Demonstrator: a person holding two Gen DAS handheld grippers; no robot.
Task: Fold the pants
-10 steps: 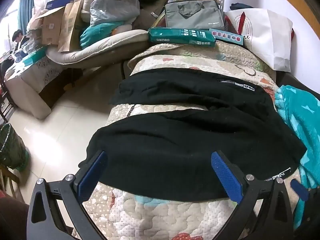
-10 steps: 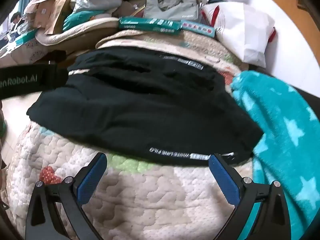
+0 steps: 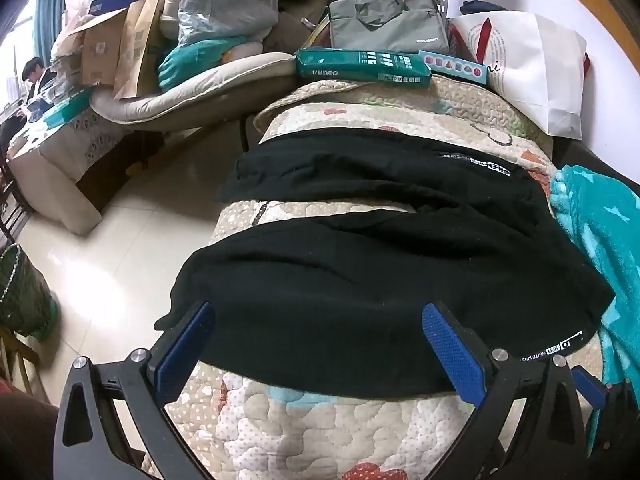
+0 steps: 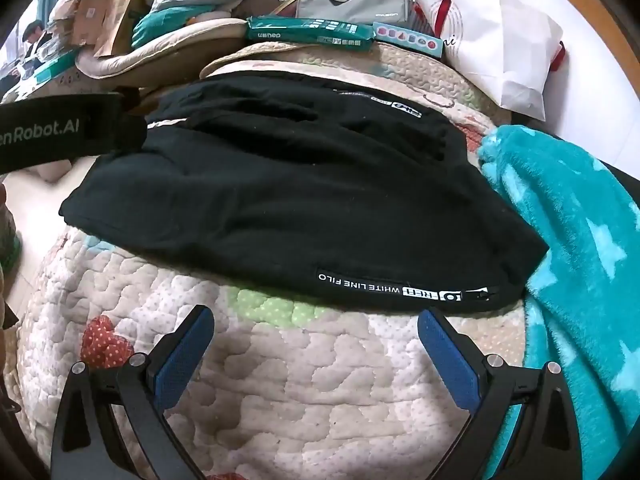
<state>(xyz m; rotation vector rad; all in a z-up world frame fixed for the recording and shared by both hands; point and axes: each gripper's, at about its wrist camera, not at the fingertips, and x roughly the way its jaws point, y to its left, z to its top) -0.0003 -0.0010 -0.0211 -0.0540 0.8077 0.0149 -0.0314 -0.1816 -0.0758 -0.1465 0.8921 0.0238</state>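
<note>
Black pants (image 3: 360,280) lie spread across a quilted bed cover (image 3: 320,432), the two legs running left to right with a strip of quilt showing between them. My left gripper (image 3: 320,344) hangs open just above the near leg's front edge, blue pads wide apart, nothing between them. In the right wrist view the pants (image 4: 300,208) show a white-lettered band along the near hem. My right gripper (image 4: 316,344) stands open over bare quilt (image 4: 300,380), short of that hem. The left gripper's black body (image 4: 60,132) juts in at the left.
A teal starred blanket (image 4: 580,260) lies against the pants' right end. At the far end of the bed sit a green package (image 3: 360,66), a grey bag (image 3: 384,24) and a white paper bag (image 3: 532,68). Tiled floor (image 3: 120,240) and cluttered furniture are to the left.
</note>
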